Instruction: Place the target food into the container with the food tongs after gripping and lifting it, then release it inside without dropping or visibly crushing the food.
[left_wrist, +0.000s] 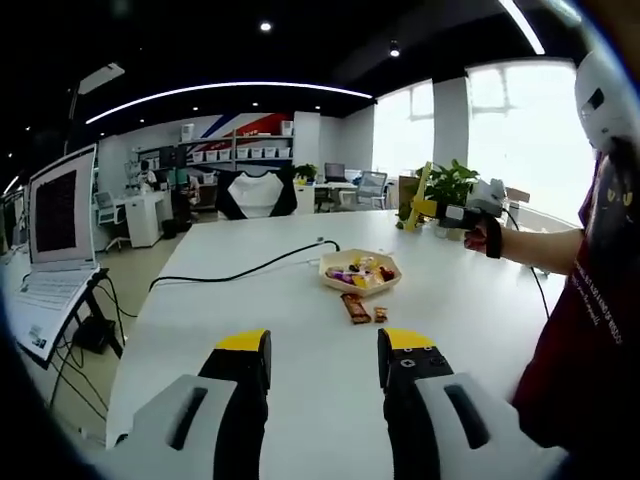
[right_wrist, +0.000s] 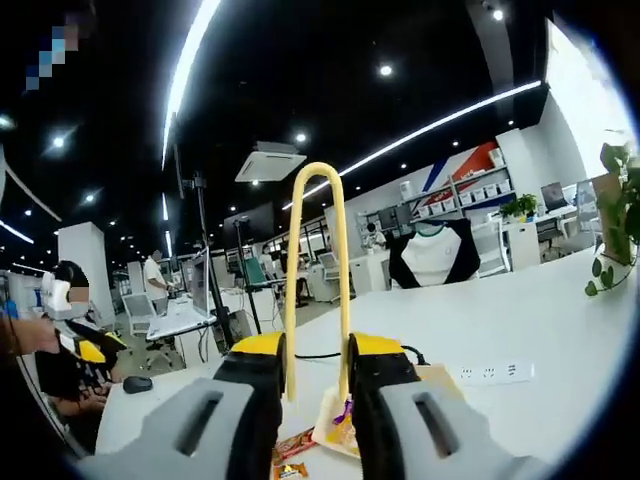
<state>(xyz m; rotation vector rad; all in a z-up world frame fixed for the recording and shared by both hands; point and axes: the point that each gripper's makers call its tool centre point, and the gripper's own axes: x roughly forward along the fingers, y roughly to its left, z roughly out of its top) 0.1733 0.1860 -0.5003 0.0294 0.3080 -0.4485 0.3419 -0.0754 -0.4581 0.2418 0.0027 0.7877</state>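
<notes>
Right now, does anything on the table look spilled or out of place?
Yes: two wrapped snacks lie on the white table just outside the container, nearer the left gripper, apart from its rim.

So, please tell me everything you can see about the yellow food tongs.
The food tongs are pale yellow, apparently plastic: one strip bent into a narrow U, the closed bend pointing up and away from the camera. The right gripper is shut on both arms, squeezing them nearly parallel. Their tips are hidden between the jaws, above the food tray. In the left gripper view they show small and tilted, held up past the table.
</notes>
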